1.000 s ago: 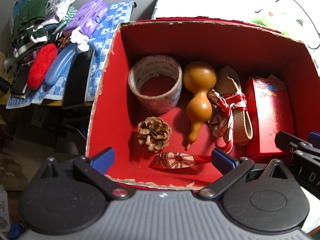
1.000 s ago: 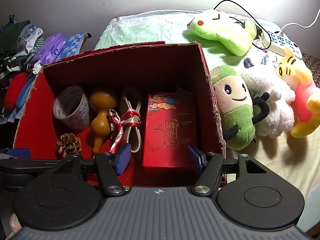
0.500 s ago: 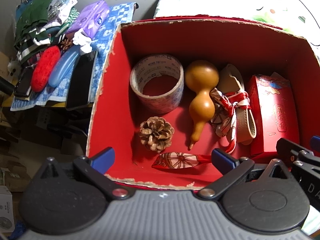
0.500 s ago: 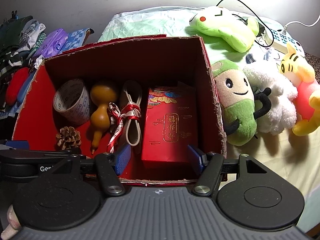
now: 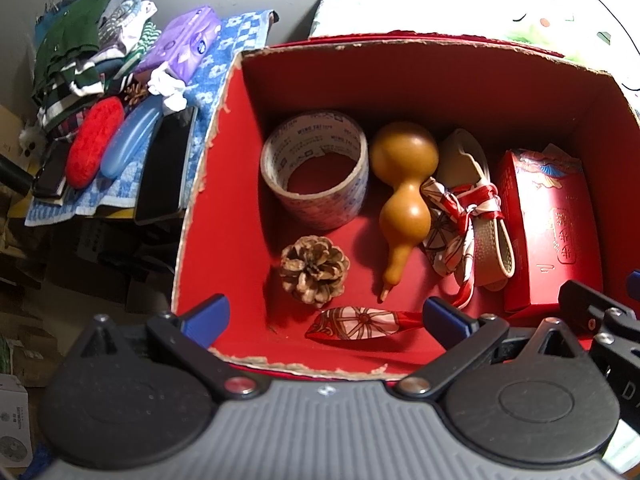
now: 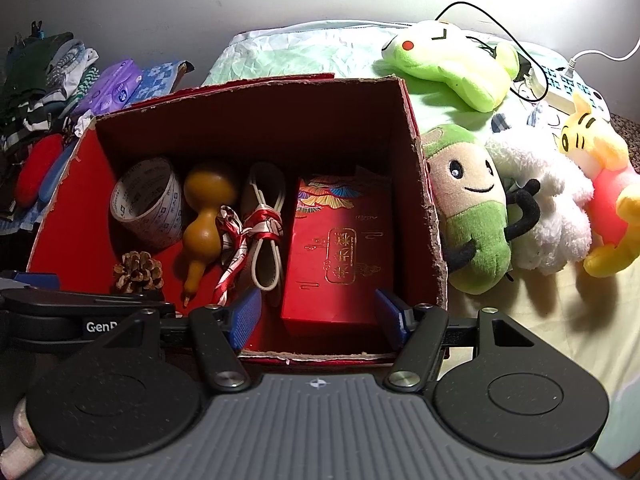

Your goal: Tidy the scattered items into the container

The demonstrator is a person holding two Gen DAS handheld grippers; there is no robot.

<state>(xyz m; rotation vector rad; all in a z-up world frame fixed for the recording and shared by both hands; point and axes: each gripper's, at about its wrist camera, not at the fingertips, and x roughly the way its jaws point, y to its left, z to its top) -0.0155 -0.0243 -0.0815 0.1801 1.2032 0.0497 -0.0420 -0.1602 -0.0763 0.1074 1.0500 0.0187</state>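
Tape roll [image 5: 316,176], gourd [image 5: 404,196], pinecone [image 5: 314,274], red packet [image 6: 340,248] already in red box [image 5: 208,208]. Both claws, left [image 5: 326,316] and right [image 6: 316,312], spread, empty. Apparently nearly finished.

The open red cardboard box [image 5: 208,200] with ragged edges holds everything. A tape roll [image 5: 314,178] lies at its far left, a pine cone [image 5: 314,274] in front of it. Beside the roll lies a tan gourd [image 5: 404,196], stem toward the camera, then a beige sandal [image 5: 490,240] tied with a red-and-white ribbon [image 5: 448,232], and a red gift box [image 6: 340,248] against the right wall.
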